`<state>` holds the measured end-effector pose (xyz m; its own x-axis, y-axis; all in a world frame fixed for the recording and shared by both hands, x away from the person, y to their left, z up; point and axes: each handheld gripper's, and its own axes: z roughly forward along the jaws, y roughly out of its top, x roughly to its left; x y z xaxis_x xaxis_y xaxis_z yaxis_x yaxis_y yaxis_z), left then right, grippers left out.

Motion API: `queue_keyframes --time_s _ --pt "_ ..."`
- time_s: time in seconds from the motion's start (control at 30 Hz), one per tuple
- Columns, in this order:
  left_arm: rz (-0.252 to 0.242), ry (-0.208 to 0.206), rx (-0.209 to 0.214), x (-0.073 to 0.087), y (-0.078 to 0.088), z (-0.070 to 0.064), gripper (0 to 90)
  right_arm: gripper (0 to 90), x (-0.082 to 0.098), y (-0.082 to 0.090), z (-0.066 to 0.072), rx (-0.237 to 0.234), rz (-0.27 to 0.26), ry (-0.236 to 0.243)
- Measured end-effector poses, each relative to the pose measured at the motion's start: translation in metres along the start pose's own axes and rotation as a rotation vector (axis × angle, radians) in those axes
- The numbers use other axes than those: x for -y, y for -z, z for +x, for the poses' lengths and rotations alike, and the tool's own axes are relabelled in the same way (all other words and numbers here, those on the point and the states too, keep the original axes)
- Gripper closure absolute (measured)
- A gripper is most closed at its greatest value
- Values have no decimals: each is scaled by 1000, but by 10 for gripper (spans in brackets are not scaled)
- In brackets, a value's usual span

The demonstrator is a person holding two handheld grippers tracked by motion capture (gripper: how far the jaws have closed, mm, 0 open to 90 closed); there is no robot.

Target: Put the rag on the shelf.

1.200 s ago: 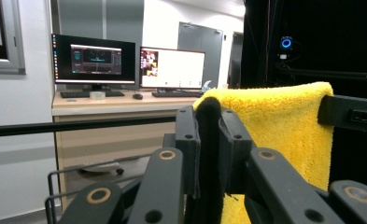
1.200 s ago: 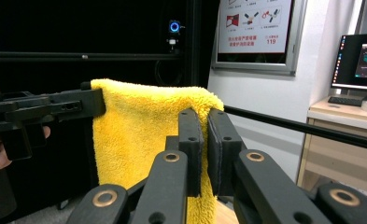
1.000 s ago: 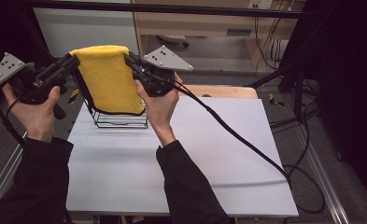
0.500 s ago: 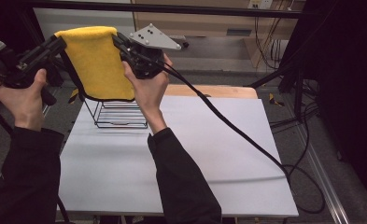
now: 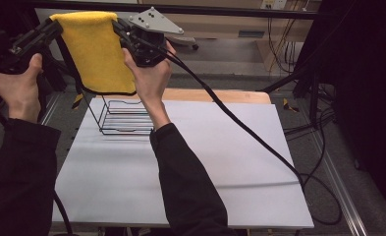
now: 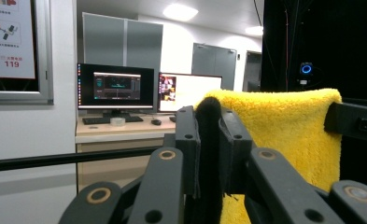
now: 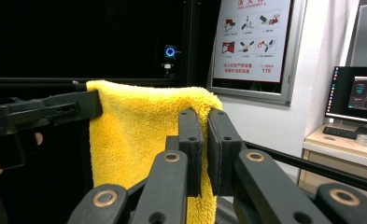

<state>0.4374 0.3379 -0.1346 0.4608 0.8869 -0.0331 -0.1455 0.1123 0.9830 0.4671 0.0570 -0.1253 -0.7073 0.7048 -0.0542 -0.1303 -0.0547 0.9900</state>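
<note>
**Yellow cloth held stretched above the wire rack**

The left hand-held gripper (image 5: 53, 27) pinches one top corner of the yellow cloth (image 5: 97, 54), its jaws clamped narrow on the fabric edge. The right hand-held gripper (image 5: 119, 27) grips the opposite top corner the same way, jaws pressed together on the cloth. The cloth hangs flat between them, its lower edge above the black wire rack (image 5: 124, 118), not touching it. The rack stands on the white bench (image 5: 205, 162) at about 10 o'clock from the bench's middle. In the left gripper view the cloth (image 6: 284, 130) spreads toward 2 o'clock from the jaws; in the right gripper view it (image 7: 139, 135) spreads toward 10 o'clock.
</note>
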Motion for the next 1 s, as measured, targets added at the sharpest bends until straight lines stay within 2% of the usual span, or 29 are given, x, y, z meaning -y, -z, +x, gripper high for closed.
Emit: queue_keyframes --time_s 0.13,0.4,0.67,0.77,1.0 --pt "1 -7 -7 -3 -8 2 798 854 -1 -5 -5 5 -8 -6" --pt "-8 24 -20 -5 -28 15 798 854 -9 -20 -13 13 -3 0" --pt "-8 11 -22 -5 -44 24 798 854 -10 -35 -24 27 3 -8" --pt "-6 0 -25 -2 -50 27 797 854 -8 -40 -29 26 12 -20" --pt "6 5 -28 9 -64 35 798 854 0 -50 -38 36 34 -4"
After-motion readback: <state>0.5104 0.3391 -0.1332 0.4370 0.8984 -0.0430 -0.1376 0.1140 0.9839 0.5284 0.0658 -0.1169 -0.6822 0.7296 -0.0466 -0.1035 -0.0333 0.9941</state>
